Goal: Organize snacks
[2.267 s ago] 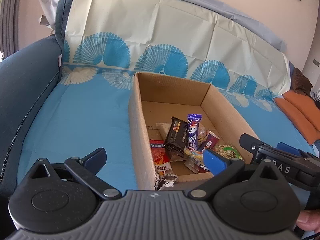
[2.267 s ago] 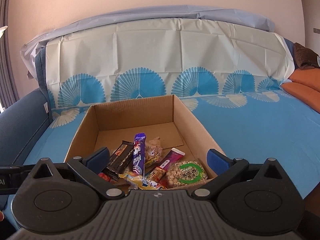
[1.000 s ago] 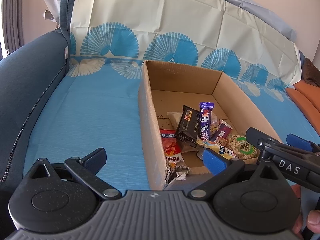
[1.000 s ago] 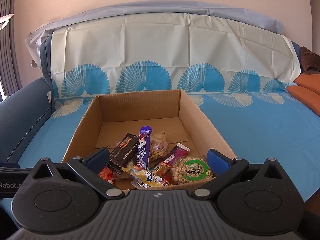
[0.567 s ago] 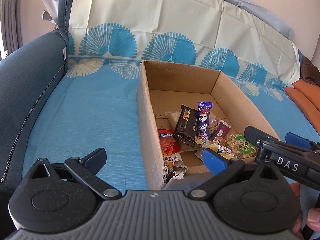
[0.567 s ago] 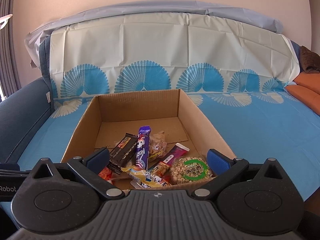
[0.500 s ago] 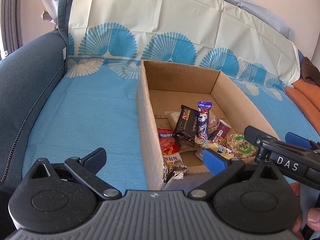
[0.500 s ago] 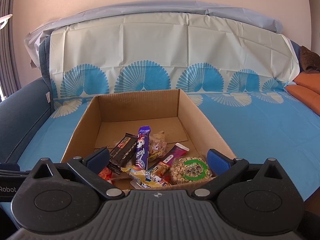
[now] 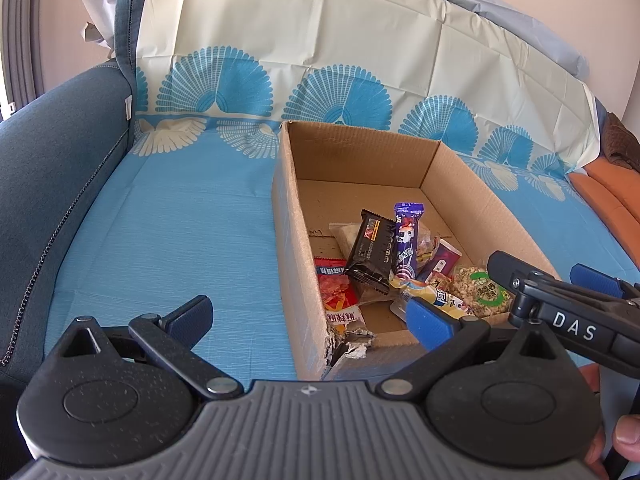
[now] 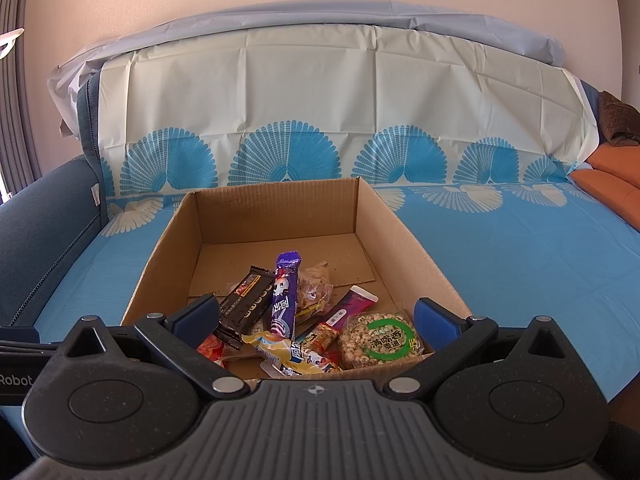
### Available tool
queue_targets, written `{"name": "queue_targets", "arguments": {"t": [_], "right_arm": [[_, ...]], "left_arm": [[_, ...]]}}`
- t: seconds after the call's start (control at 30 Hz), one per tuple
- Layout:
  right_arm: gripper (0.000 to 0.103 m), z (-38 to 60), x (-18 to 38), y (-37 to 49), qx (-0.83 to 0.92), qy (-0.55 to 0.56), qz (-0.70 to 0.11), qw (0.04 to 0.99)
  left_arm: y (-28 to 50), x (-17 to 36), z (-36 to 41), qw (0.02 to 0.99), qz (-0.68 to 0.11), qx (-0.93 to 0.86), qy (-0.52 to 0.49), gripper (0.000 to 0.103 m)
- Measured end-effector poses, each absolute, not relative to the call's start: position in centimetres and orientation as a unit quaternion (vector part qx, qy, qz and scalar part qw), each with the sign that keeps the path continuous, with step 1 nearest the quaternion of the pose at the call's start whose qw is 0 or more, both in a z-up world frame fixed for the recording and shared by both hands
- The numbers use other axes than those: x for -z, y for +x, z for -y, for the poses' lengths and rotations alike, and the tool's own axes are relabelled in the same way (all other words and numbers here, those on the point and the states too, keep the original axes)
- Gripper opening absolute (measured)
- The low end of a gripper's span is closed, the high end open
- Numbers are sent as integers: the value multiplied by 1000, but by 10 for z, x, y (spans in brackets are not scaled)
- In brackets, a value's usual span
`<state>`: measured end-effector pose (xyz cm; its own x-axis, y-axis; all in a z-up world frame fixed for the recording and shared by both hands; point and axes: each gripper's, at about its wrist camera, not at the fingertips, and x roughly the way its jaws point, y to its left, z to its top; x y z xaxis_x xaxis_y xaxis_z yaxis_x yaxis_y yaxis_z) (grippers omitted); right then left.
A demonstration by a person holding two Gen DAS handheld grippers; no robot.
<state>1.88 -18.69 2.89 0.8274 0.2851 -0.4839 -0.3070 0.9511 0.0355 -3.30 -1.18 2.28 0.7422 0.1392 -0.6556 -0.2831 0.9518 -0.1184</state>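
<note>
An open cardboard box (image 9: 296, 240) (image 10: 276, 216) sits on a blue sofa cover with a heap of snacks in its near end. The heap includes a black bar (image 9: 370, 252) (image 10: 246, 304), a purple bar (image 9: 406, 240) (image 10: 284, 296), a round puffed-rice cake with a green ring (image 9: 482, 292) (image 10: 380, 340), a red packet (image 9: 334, 292) and a yellow packet (image 10: 288, 352). My left gripper (image 9: 308, 314) is open, its fingers straddling the box's torn near corner. My right gripper (image 10: 318, 316) (image 9: 538, 270) is open just before the near wall. Neither holds anything.
The sofa's dark blue armrest (image 9: 48, 168) rises on the left, the covered backrest (image 10: 320, 92) behind the box. Orange cushions (image 10: 608, 184) lie at the far right. Bare blue cover (image 9: 172, 224) stretches left of the box. A person's thumb (image 9: 628, 440) shows at the lower right.
Over two seconds both grippers drew slightly back and up from the box; in the last half second they hardly move. The snacks lie as before, and both grippers stay open.
</note>
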Motion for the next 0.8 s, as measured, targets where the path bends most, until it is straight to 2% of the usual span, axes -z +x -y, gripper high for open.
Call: {"name": "queue_targets", "arguments": {"t": [0.8], "right_arm": [[102, 192, -33, 15, -148, -5, -245, 958]], "left_arm": [[-34, -26, 12, 933, -329, -102, -100, 103]]}}
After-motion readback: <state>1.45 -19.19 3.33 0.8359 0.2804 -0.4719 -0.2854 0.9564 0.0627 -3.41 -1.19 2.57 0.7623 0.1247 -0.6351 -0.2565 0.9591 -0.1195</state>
